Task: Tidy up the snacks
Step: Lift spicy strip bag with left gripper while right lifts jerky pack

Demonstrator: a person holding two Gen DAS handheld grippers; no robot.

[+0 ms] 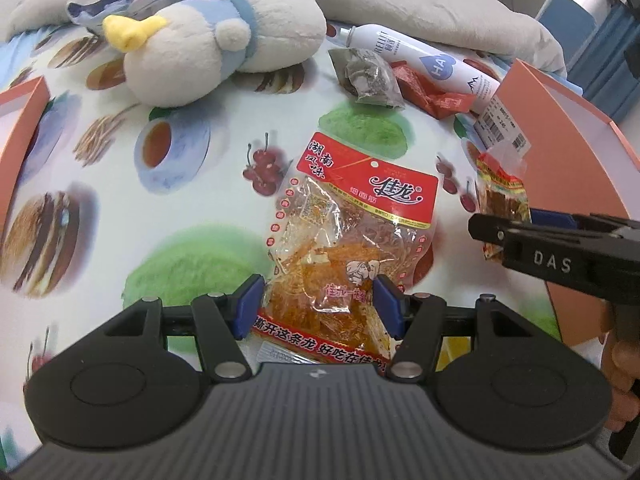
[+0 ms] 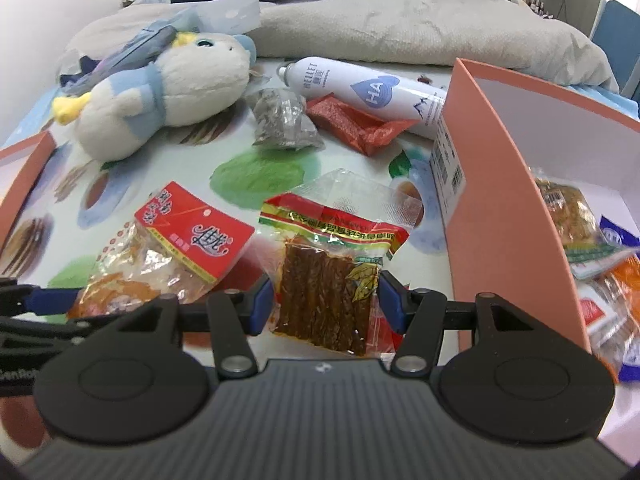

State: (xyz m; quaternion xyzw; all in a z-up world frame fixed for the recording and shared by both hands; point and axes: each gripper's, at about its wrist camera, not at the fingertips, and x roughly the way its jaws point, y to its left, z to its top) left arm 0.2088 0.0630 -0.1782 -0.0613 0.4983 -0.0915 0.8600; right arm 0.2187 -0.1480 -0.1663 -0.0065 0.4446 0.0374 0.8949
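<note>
both claws hold snack packs above the cloth (image 1: 100,216).
left gripper (image 1: 318,306) clamps the red pack (image 1: 352,232); right gripper (image 2: 326,300) clamps the strip pack (image 2: 328,280) beside the box (image 2: 504,200).

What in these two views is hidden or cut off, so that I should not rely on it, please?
- Left wrist view: the red-topped snack bag has its lower end hidden behind the left tool.
- Right wrist view: snacks in the pink box are cut off by the right edge.
- Right wrist view: the brown-strip packet has print too small to read.

red-headed noodle snack bag (image 1: 352,240) and brown strip snack bag (image 2: 332,280), side by side on printed cloth (image 1: 192,200)
</note>
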